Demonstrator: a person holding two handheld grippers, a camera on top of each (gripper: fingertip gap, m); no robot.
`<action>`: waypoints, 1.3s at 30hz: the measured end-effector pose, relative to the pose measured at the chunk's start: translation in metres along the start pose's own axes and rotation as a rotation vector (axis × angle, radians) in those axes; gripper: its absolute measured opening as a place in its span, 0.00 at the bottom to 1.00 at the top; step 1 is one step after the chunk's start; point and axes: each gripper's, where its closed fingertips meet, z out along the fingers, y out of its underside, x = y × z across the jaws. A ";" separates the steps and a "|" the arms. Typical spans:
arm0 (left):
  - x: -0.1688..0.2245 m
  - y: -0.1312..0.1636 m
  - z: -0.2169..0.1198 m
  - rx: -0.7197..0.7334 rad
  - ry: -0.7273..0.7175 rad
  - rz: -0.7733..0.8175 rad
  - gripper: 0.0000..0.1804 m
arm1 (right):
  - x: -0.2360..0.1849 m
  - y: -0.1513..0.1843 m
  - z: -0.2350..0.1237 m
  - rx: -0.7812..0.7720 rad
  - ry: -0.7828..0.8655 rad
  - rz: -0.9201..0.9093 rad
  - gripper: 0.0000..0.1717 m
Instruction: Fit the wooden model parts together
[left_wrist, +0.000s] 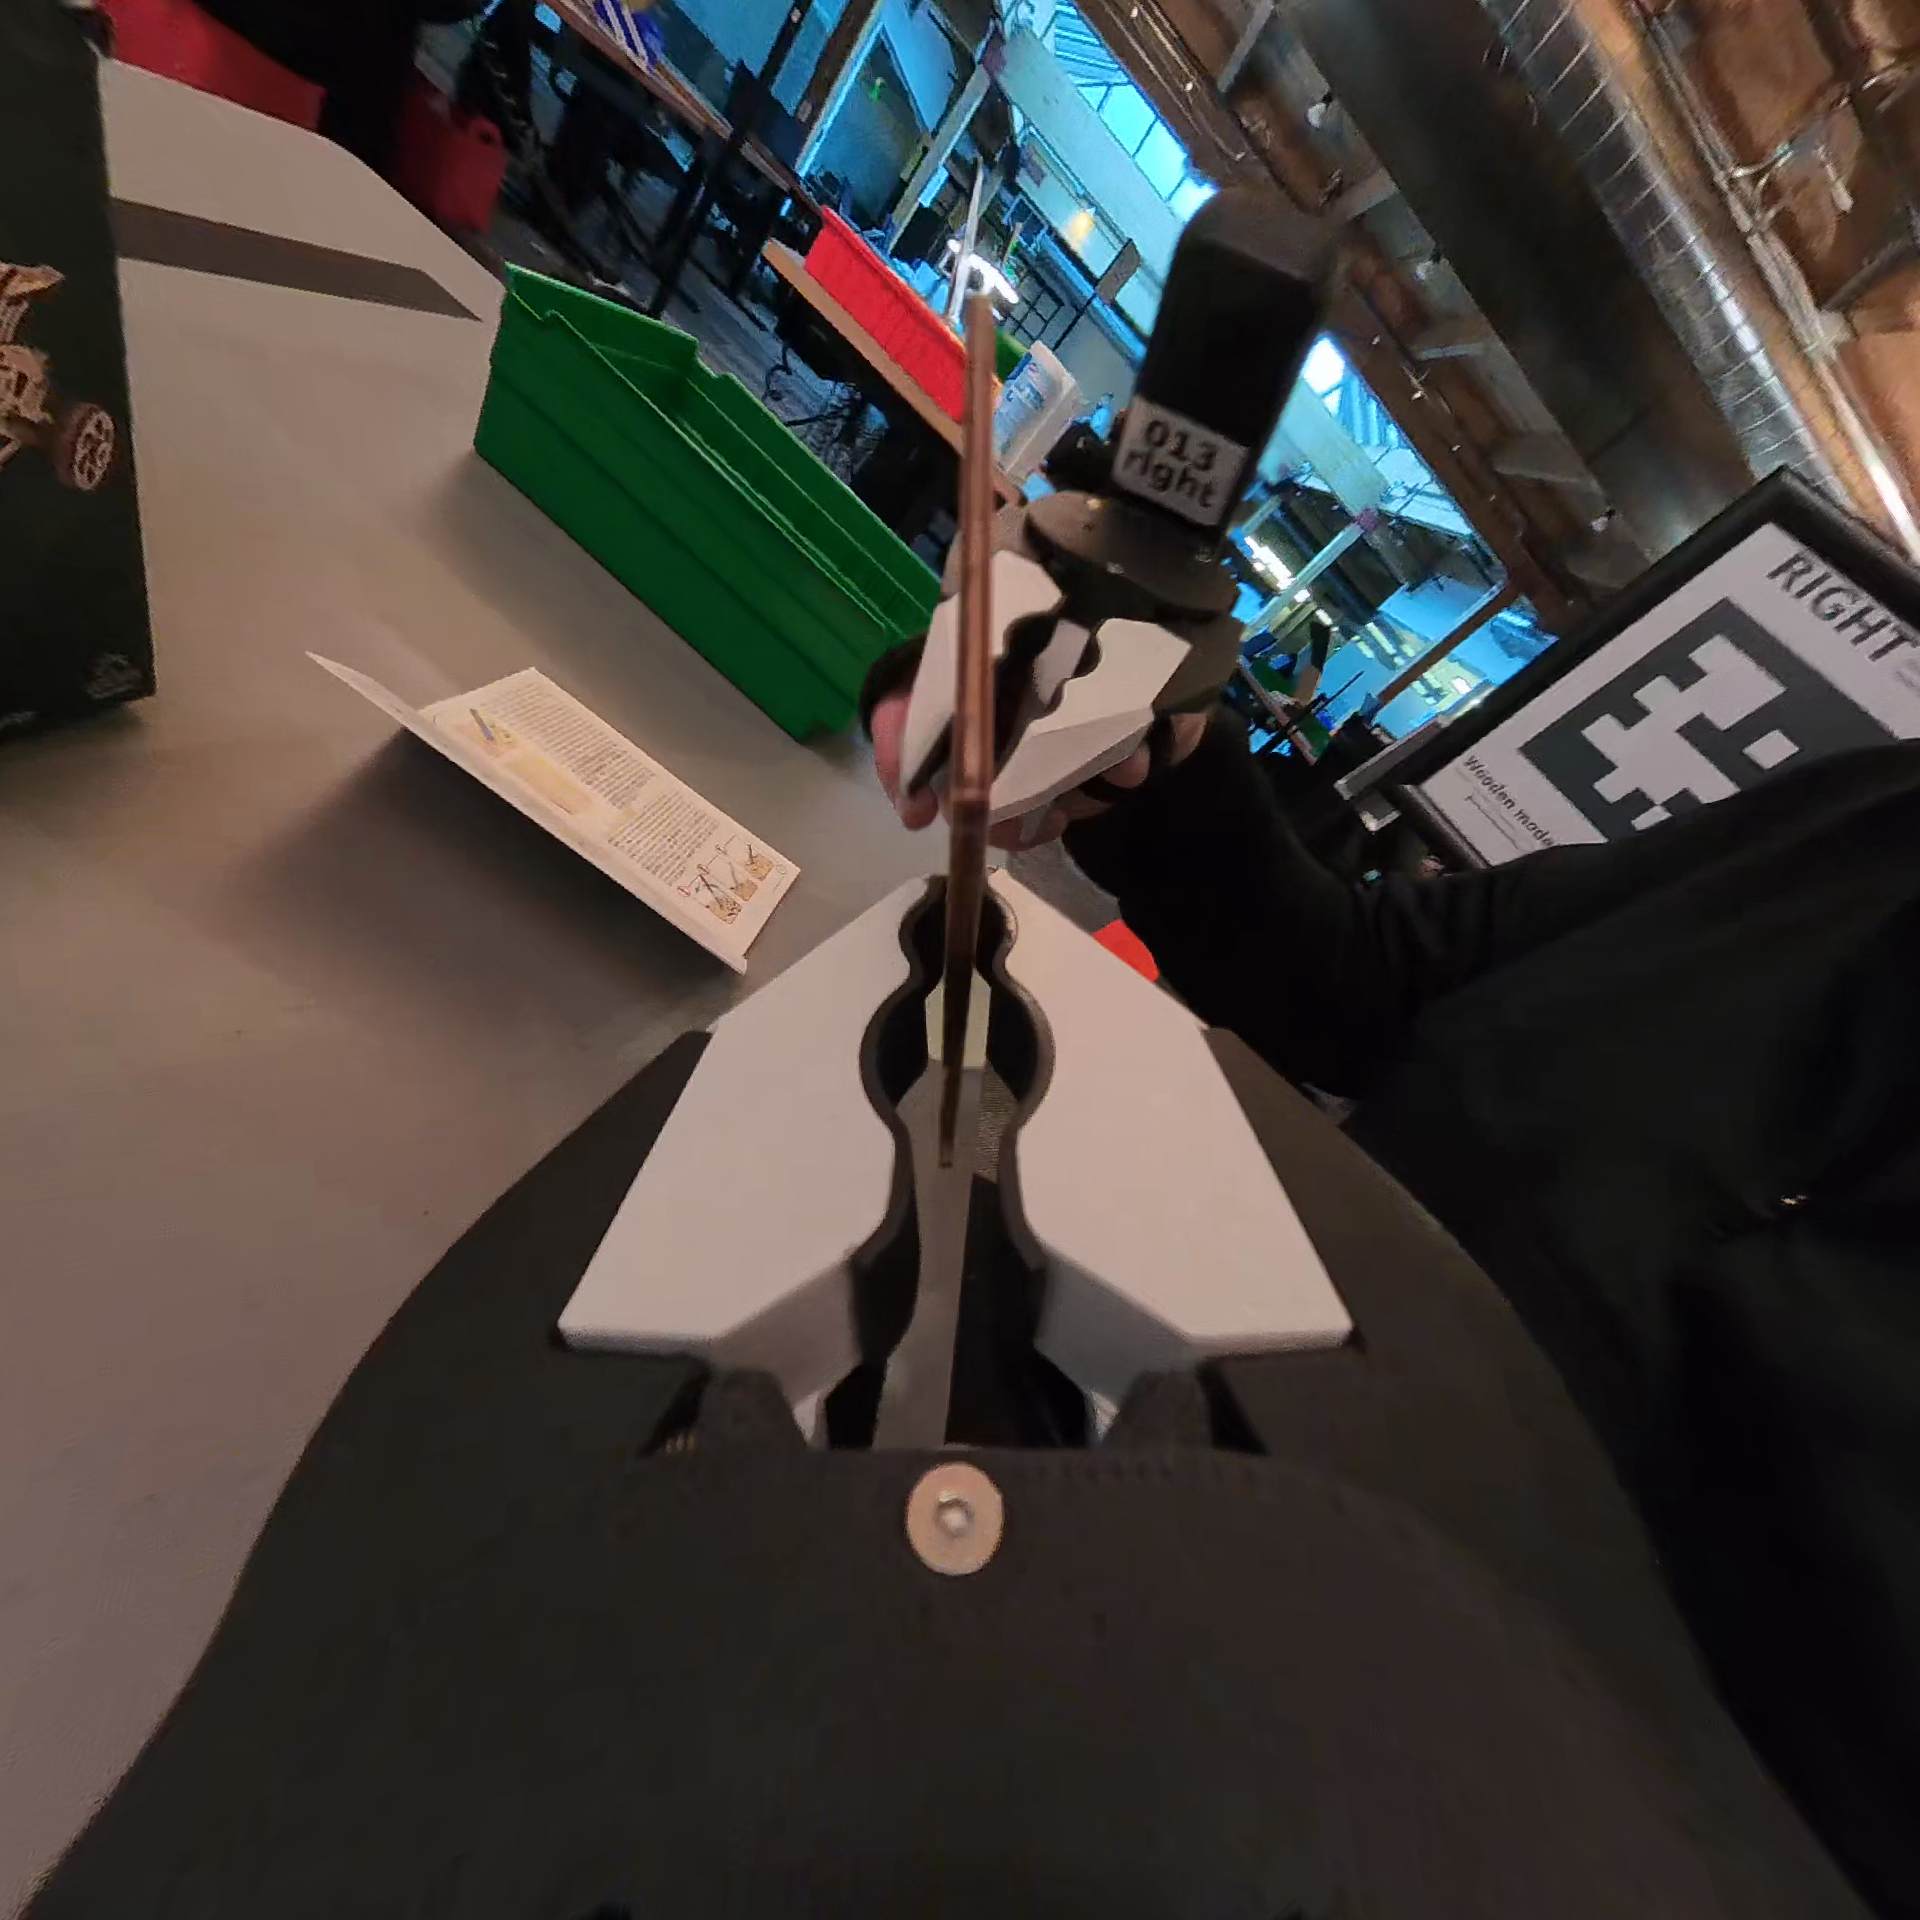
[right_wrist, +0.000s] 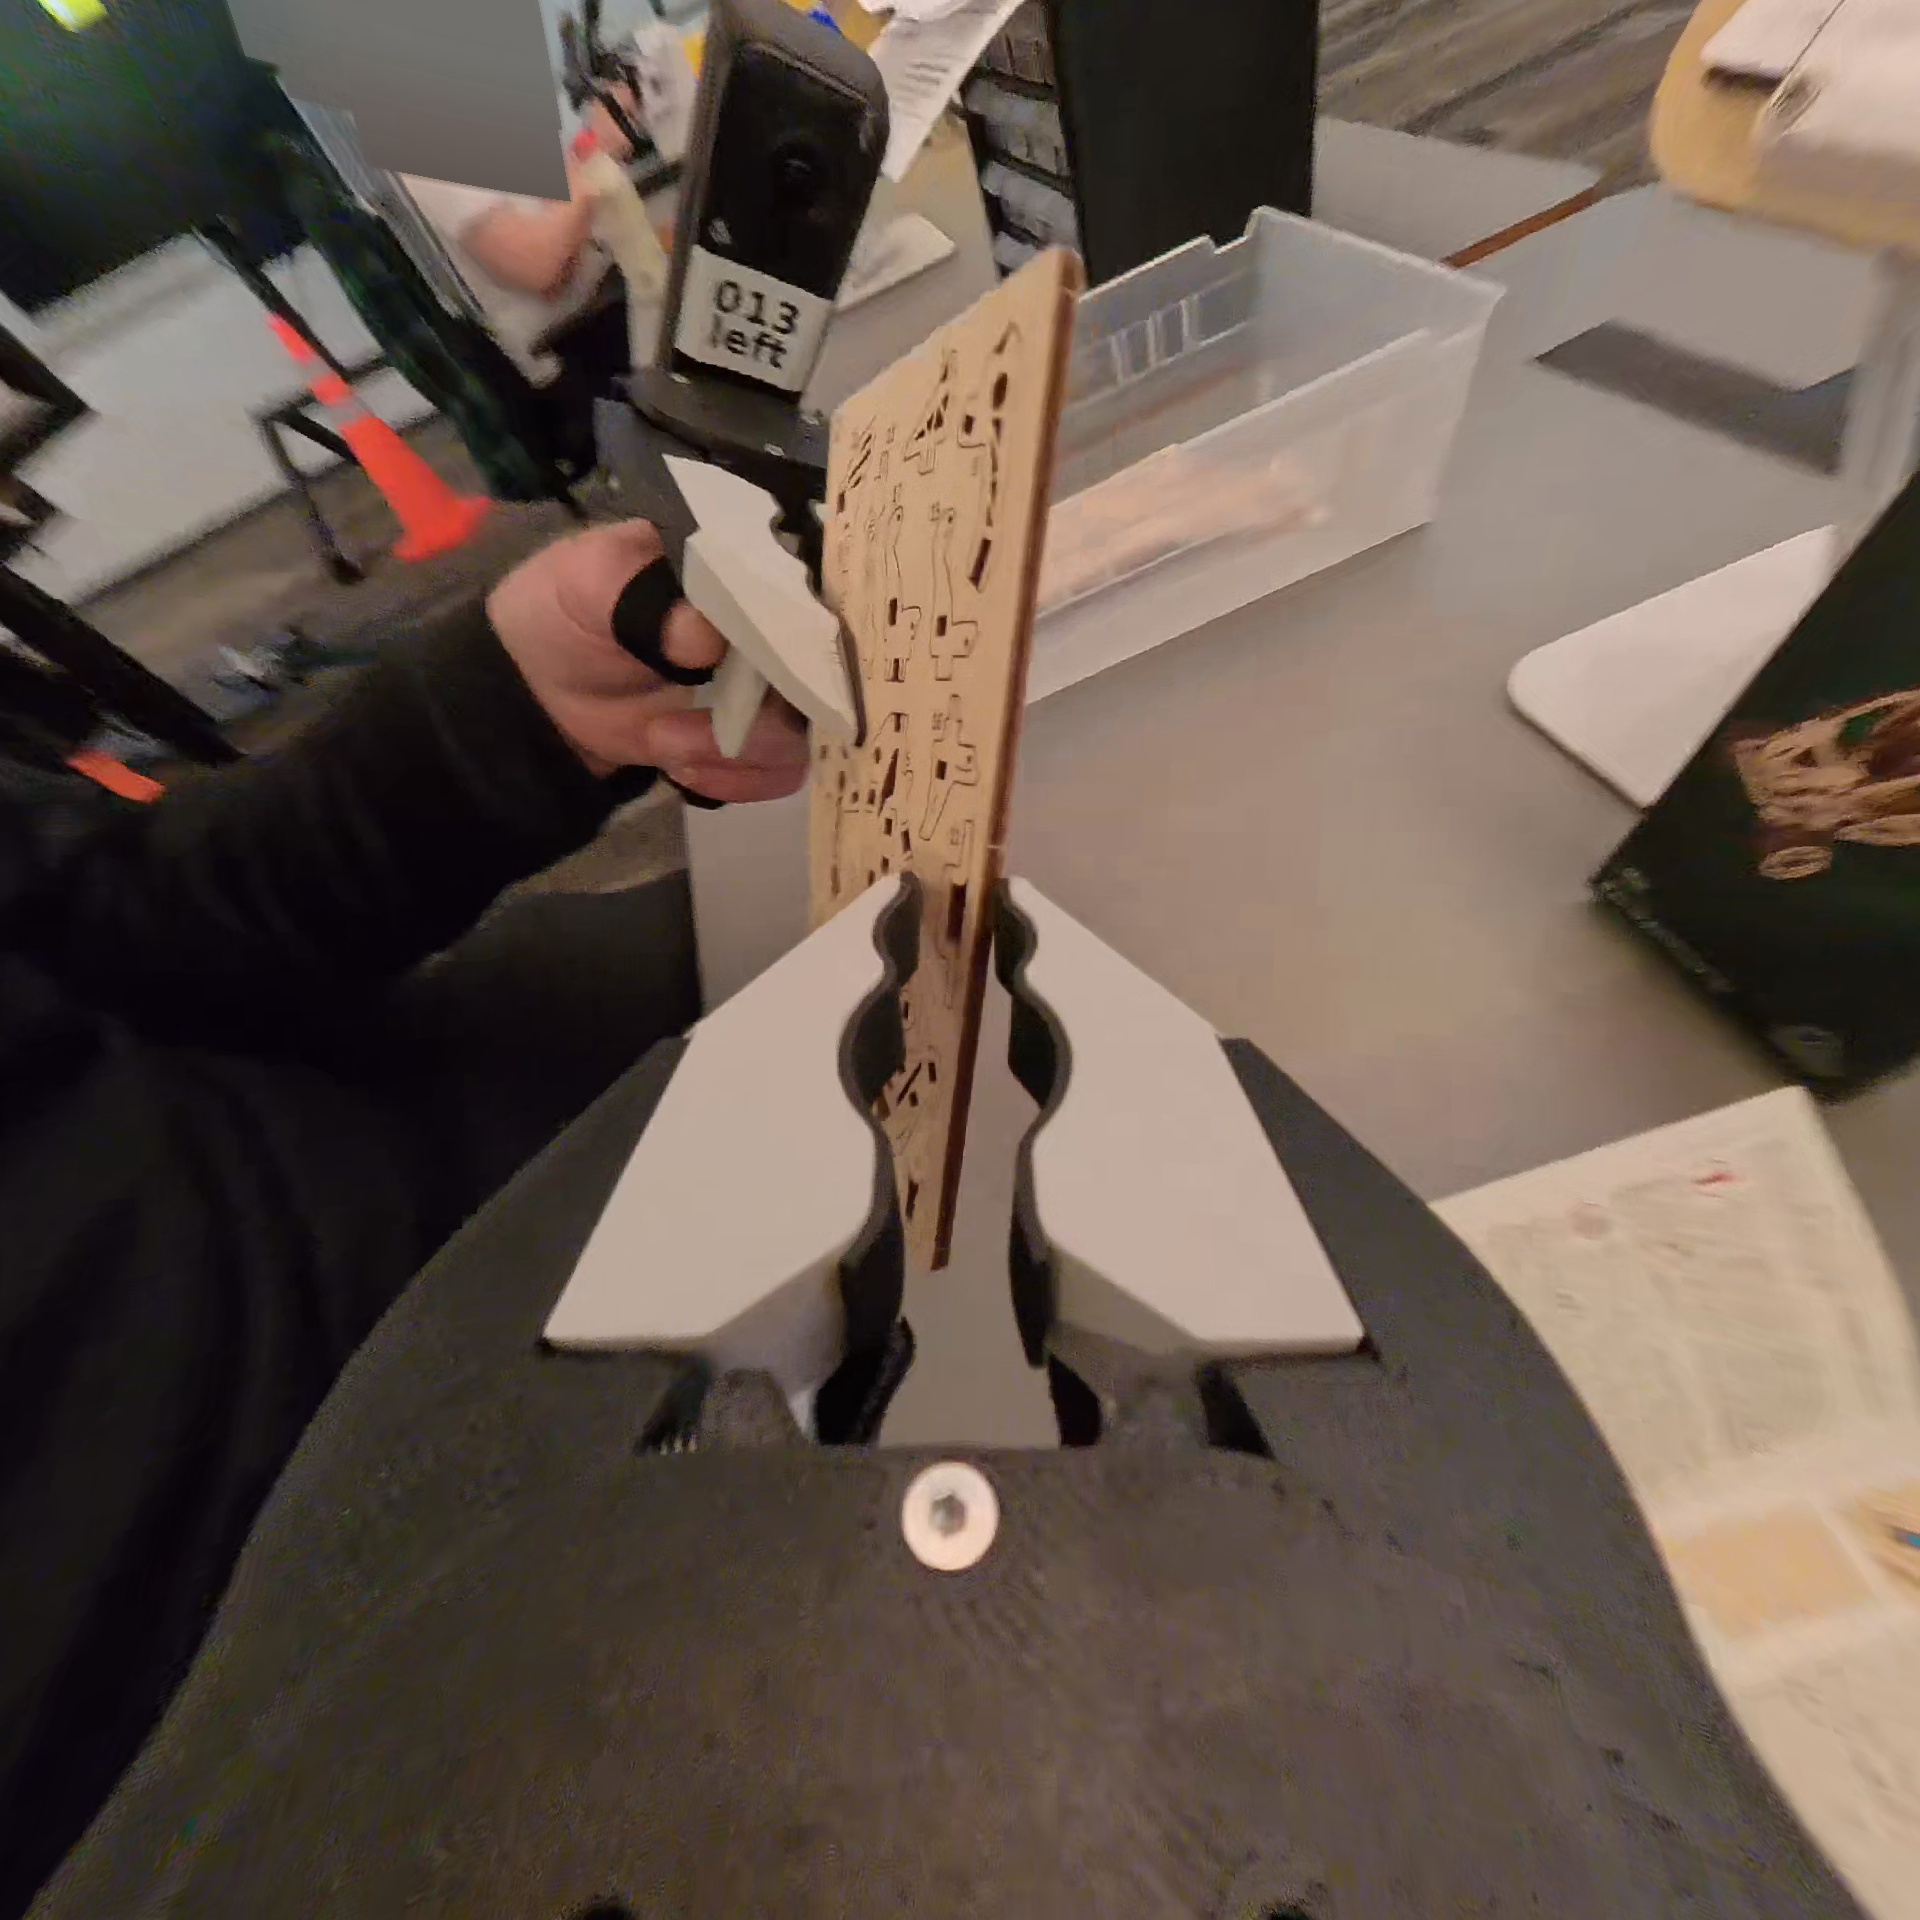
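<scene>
A thin wooden sheet of laser-cut model parts is held upright above the grey table. In the left wrist view the sheet shows edge-on. My left gripper is shut on its near end. In the right wrist view the left gripper presses on the sheet's face. My right gripper is open. The sheet stands between its pads, with a gap on both sides. In the left wrist view the right gripper has its fingers spread around the sheet's edge.
A green bin, an open instruction booklet and a dark model box lie on the table. A clear plastic bin stands behind the sheet. A framed sign stands at the right. An orange cone is on the floor. There is about 5 cm between the tips of the two grippers.
</scene>
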 end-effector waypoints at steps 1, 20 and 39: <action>0.000 -0.001 -0.002 0.003 0.018 -0.014 0.01 | -0.003 -0.001 0.000 0.019 -0.041 0.043 0.05; -0.013 -0.022 -0.010 0.274 0.069 -0.094 0.01 | 0.008 -0.010 -0.010 0.388 -0.243 0.551 0.01; -0.002 -0.025 -0.014 0.299 0.068 -0.089 0.01 | 0.001 -0.015 -0.010 0.420 -0.287 0.560 0.01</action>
